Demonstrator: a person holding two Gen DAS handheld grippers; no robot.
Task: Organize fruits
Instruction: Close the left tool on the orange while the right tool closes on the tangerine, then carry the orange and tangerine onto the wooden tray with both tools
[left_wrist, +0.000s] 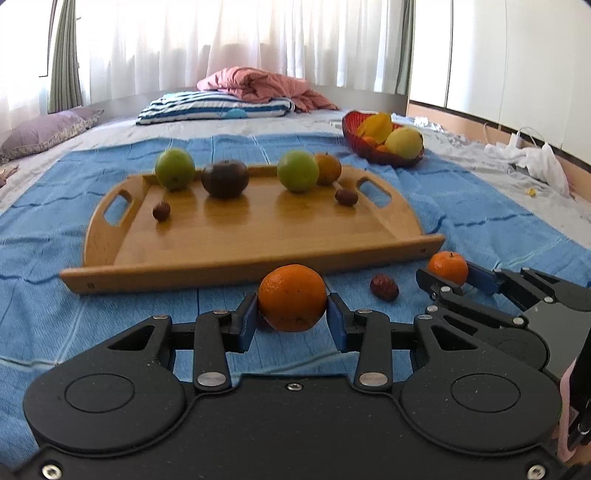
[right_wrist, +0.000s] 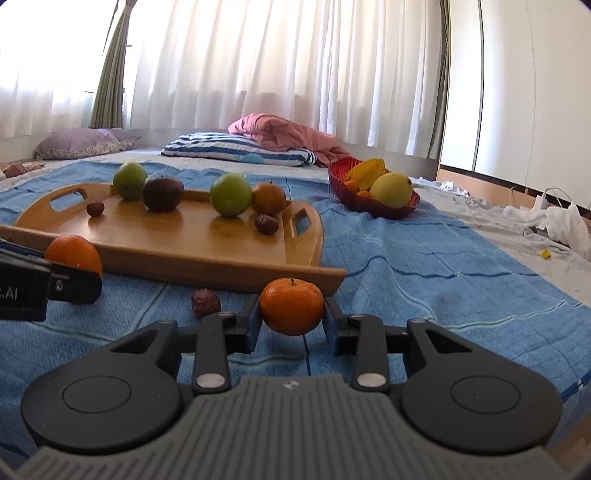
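Both hands are low over the blue ribbed bedspread (right_wrist: 424, 266), just short of the near rail of the pale wooden tray with cut-out handles (left_wrist: 236, 240), and everything now turns on that rail — each fruit sits on the near side of it, so it has to be lifted up and forward over the lip to land on the tray floor. The left gripper (left_wrist: 291, 317) has its blue-padded fingers (left_wrist: 248, 321) drawn in against the flanks of a large round orange (left_wrist: 291, 302); they look clamped on it, the fruit low against the cloth. The right gripper (right_wrist: 291, 319) has a smaller flattish mandarin with a stem nub (right_wrist: 291, 305) between its fingers (right_wrist: 255, 325), the pads at its sides and apparently pinching it. Round fruit, so no long axis to fuss over. Between the two hands lies a wrinkled dark red date (right_wrist: 205, 301), loose on the bedspread and nearer the right hand. Already on the tray are two green apples (left_wrist: 297, 171), a dark purple-brown round fruit (left_wrist: 224, 178), another orange and two dates — with bare wood nearest the hands. A red glass bowl of yellow fruit (left_wrist: 384, 137) sits well apart, beyond the tray's right end.
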